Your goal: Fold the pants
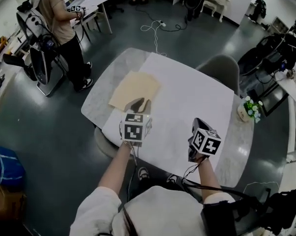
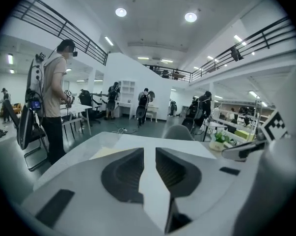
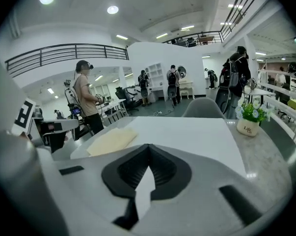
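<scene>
left gripper (image 2: 148, 157): jaws stand a narrow gap apart, pads parallel, nothing between them; only the white table cover shows through the gap. in the head view this gripper (image 1: 139, 103) sits at the near edge of the pants (image 1: 134, 89), its tips overlapping that edge in the picture; contact cannot be confirmed.

right gripper (image 3: 148, 150): jaw tips meet, closed on nothing. in the head view it (image 1: 197, 124) is over the near part of the white cover (image 1: 187, 102), well apart from the pants.

pants: pale beige, already folded into a flat, roughly square packet, lying on the far left part of the white cover and partly over its left edge onto the grey marbled table (image 1: 94, 98). from the left gripper view they (image 2: 107, 152) lie ahead and to the left of the jaws; from the right gripper view (image 3: 112, 140), ahead and to the left.

surroundings: a small white pot of flowers (image 1: 249, 109) stands at the table's right rim. a grey chair (image 1: 220, 69) is at the far side. a person (image 1: 63, 31) stands by another desk, well apart to the left.
</scene>
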A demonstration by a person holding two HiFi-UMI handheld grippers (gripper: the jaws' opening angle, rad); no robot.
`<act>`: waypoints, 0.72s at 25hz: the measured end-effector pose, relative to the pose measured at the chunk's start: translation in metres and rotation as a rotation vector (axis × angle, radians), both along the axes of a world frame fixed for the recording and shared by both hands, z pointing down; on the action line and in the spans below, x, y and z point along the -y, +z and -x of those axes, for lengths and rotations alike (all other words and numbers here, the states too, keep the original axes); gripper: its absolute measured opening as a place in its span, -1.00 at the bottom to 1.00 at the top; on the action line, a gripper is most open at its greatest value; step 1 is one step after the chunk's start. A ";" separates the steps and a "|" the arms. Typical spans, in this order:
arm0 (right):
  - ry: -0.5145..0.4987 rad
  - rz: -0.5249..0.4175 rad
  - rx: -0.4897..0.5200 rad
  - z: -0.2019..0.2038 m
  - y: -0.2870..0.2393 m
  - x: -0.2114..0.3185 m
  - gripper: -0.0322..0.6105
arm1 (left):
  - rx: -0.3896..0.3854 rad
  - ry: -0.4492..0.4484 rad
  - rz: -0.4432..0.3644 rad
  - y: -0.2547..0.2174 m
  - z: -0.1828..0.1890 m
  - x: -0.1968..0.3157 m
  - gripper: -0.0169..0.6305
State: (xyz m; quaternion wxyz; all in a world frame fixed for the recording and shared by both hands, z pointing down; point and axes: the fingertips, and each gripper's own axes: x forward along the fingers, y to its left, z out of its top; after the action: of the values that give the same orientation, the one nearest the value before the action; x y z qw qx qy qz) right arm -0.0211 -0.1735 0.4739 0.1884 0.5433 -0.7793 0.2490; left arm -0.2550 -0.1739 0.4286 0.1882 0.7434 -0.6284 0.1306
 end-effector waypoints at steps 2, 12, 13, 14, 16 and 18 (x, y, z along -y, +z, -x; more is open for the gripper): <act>-0.009 -0.033 -0.007 -0.010 -0.013 -0.009 -0.92 | 0.009 -0.003 -0.043 -0.006 -0.023 -0.014 -0.77; 0.024 -0.103 0.012 -0.063 -0.038 -0.043 -0.92 | 0.013 -0.023 -0.080 -0.010 -0.102 -0.048 -0.92; 0.029 -0.106 0.013 -0.068 -0.039 -0.043 -0.92 | 0.009 -0.021 -0.079 -0.010 -0.105 -0.048 -0.91; 0.035 -0.108 0.014 -0.072 -0.039 -0.043 -0.92 | 0.003 -0.020 -0.076 -0.011 -0.109 -0.047 -0.92; 0.042 -0.114 0.022 -0.078 -0.041 -0.041 -0.92 | -0.009 -0.018 -0.065 -0.013 -0.114 -0.045 -0.91; 0.040 -0.121 0.034 -0.082 -0.043 -0.041 -0.92 | -0.010 -0.016 -0.061 -0.014 -0.118 -0.044 -0.92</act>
State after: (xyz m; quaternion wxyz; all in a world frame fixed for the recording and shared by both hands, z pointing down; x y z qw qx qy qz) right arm 0.0606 -0.1325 0.4311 0.1369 0.5649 -0.7849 0.2147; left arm -0.1374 -0.1299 0.4144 0.1695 0.7444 -0.6371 0.1063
